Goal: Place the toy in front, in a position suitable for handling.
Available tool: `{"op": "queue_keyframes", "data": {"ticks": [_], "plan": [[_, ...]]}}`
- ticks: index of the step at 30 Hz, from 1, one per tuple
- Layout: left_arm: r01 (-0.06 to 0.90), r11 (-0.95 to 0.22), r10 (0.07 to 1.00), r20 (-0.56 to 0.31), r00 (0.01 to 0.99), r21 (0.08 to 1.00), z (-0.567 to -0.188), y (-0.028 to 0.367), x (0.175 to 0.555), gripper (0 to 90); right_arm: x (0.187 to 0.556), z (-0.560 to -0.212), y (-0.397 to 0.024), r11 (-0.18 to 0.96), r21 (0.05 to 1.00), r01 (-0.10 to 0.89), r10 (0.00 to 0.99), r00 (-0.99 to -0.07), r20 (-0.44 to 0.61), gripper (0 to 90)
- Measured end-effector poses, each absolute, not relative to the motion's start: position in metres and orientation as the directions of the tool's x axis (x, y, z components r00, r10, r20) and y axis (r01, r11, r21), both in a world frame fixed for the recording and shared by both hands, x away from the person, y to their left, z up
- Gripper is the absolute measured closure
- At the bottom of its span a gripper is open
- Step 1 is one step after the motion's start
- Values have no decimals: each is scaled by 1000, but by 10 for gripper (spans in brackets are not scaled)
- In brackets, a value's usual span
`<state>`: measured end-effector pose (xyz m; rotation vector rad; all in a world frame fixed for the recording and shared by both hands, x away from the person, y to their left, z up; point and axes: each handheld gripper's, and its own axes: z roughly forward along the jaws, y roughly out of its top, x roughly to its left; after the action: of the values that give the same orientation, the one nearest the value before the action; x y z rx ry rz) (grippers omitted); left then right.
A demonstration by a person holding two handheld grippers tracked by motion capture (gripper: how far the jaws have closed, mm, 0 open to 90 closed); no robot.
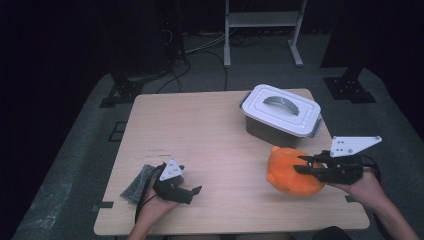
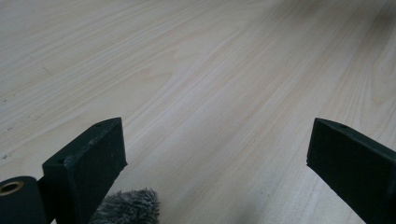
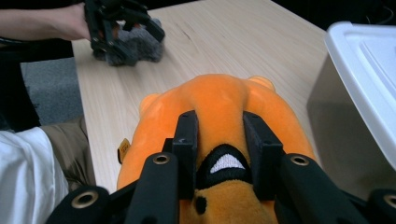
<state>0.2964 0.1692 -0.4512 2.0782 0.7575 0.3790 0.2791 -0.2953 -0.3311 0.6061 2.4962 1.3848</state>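
An orange plush toy point(image 1: 291, 172) hangs near the table's right front, pinched by my right gripper point(image 1: 306, 165). In the right gripper view its two black jaws squeeze a fold of the orange plush toy point(image 3: 219, 102) beside a black and white stitched patch. My left gripper point(image 1: 192, 192) rests at the left front of the table point(image 1: 200, 130), jaws wide apart over bare wood. A grey furry cloth point(image 1: 137, 182) lies just left of it, and a tuft of that grey furry cloth point(image 2: 128, 207) pokes up by the left jaw in the left gripper view.
A grey storage box with a white lid and handle point(image 1: 281, 115) stands at the back right of the table, close behind the plush toy. A white metal stand point(image 1: 262, 30) and cables sit on the floor beyond the table.
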Motion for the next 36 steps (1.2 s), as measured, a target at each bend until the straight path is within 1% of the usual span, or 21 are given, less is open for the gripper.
{"op": "queue_keyframes", "data": {"ticks": [10, 21, 27, 36], "plan": [[376, -435, 644, -9, 765, 818, -451, 172, 297, 38, 283, -314, -260, 492, 853, 177, 366, -931, -17, 682], [380, -430, 651, -10, 759, 819, -450, 176, 298, 38, 289, -314, -222, 514, 847, 131, 273, -962, -17, 681], [379, -428, 653, -9, 757, 821, -449, 178, 298, 38, 294, -321, -202, 522, 845, 116, 231, -973, -9, 681], [386, -417, 664, -14, 748, 823, -449, 182, 299, 38, 305, -346, -178, 533, 837, 129, 195, -980, 27, 681]]}}
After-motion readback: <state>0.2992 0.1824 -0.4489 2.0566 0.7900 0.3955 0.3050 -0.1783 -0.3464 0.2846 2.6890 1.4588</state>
